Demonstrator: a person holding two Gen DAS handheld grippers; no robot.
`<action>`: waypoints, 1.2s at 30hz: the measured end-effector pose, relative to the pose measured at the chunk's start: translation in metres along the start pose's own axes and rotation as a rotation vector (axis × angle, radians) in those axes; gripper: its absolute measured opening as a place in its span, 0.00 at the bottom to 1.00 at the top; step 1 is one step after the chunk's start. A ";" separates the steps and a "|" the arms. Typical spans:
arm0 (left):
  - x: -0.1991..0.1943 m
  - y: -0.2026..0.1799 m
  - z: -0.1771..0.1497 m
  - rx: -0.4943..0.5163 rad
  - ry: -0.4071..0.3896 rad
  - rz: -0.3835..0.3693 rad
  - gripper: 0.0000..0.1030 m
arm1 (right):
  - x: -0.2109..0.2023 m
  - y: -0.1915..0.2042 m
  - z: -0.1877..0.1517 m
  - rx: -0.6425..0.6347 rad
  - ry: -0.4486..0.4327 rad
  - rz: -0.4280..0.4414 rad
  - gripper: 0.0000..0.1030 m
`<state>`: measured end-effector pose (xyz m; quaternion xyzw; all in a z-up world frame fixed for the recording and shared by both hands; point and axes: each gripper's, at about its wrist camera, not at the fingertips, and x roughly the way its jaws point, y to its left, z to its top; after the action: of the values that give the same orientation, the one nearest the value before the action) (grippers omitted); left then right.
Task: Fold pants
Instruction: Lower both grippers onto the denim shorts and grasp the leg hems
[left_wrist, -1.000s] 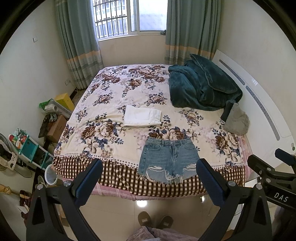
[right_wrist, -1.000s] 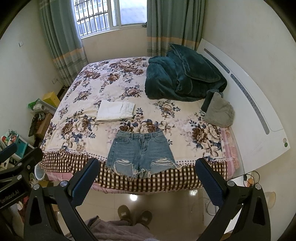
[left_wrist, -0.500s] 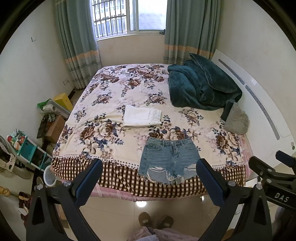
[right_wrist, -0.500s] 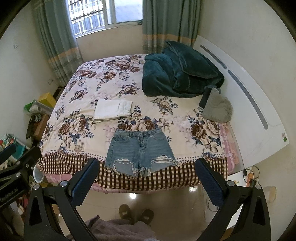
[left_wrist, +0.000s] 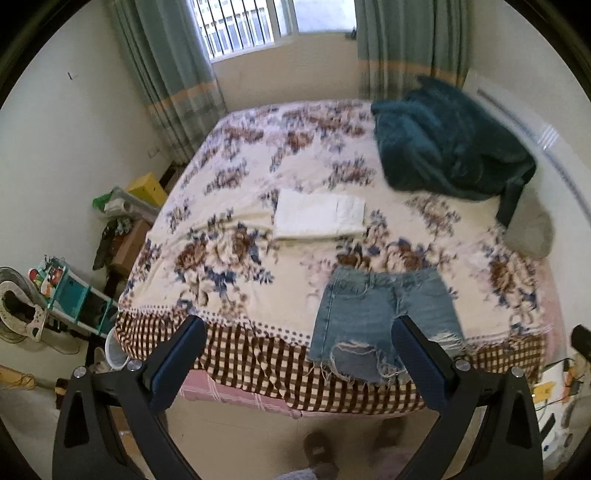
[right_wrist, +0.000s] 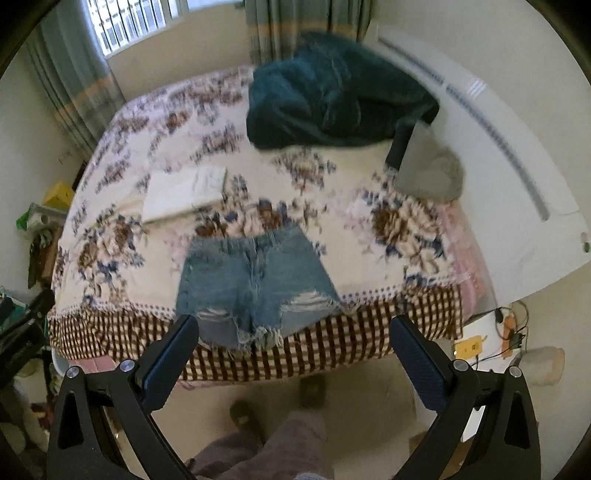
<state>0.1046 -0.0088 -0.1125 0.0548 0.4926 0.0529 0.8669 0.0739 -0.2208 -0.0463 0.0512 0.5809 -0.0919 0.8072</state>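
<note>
A floral-sheeted bed (left_wrist: 229, 266) fills mid-frame, larger than a second ago as both views have closed in. Denim shorts (left_wrist: 373, 317) lie flat at its lower edge, below folded white pants (left_wrist: 317, 218). Left gripper (left_wrist: 295, 347) and right gripper (right_wrist: 293, 345) hover spread wide, empty.
</note>
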 end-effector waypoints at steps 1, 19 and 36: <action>0.013 -0.006 0.000 -0.005 0.019 0.006 1.00 | 0.016 -0.008 0.006 -0.005 0.014 0.006 1.00; 0.319 -0.297 -0.091 -0.243 0.562 -0.154 1.00 | 0.475 -0.169 0.126 -0.170 0.492 0.188 0.63; 0.343 -0.356 -0.157 -0.327 0.474 -0.232 0.07 | 0.664 -0.058 0.151 -0.256 0.607 0.429 0.67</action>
<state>0.1581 -0.3044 -0.5357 -0.1558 0.6690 0.0436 0.7255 0.4065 -0.3652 -0.6253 0.0952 0.7760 0.1713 0.5995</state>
